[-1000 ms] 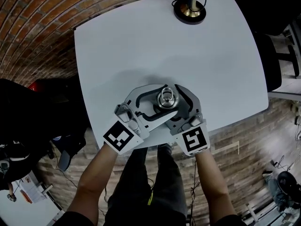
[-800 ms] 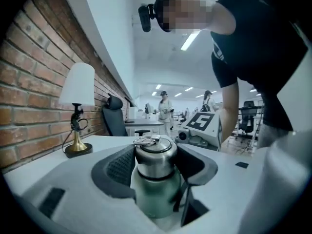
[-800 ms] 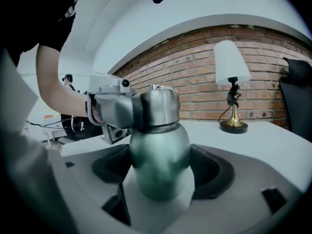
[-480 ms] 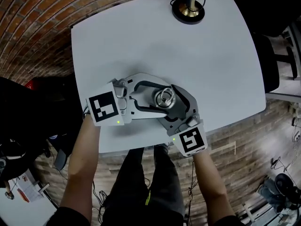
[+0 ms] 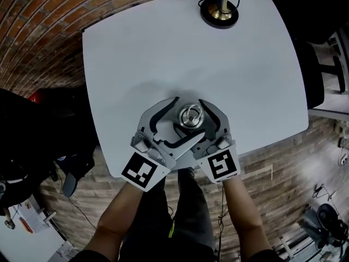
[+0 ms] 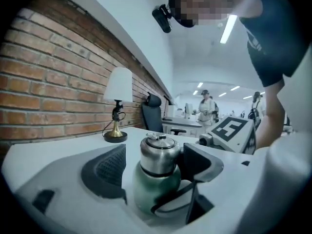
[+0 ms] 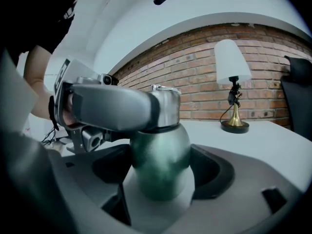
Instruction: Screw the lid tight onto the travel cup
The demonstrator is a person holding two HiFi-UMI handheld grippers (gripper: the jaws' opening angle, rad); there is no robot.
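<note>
Well, the biggest thing I see is the white table, with a lamp standing at its far edge. My two grippers come in from the side away from the lamp, well apart from it. The left gripper has its jaws spread as wide as they go. They have just been opening. The top of the cup sits between them, but neither pad presses on it. The right gripper is lower down and pinches the round green belly of the travel cup, so the cup cannot spin. The cup stands upright on the table, well apart from the lamp, close to the edge on my side. The shiny lid sits on top of the cup and looks level.

I think I am between two twists, with the left jaws off the lid, ready for a new hold. Next I would squeeze them onto the lid and turn it the tightening way, with the right pinch kept firm. I cannot tell how tight the lid is.
</note>
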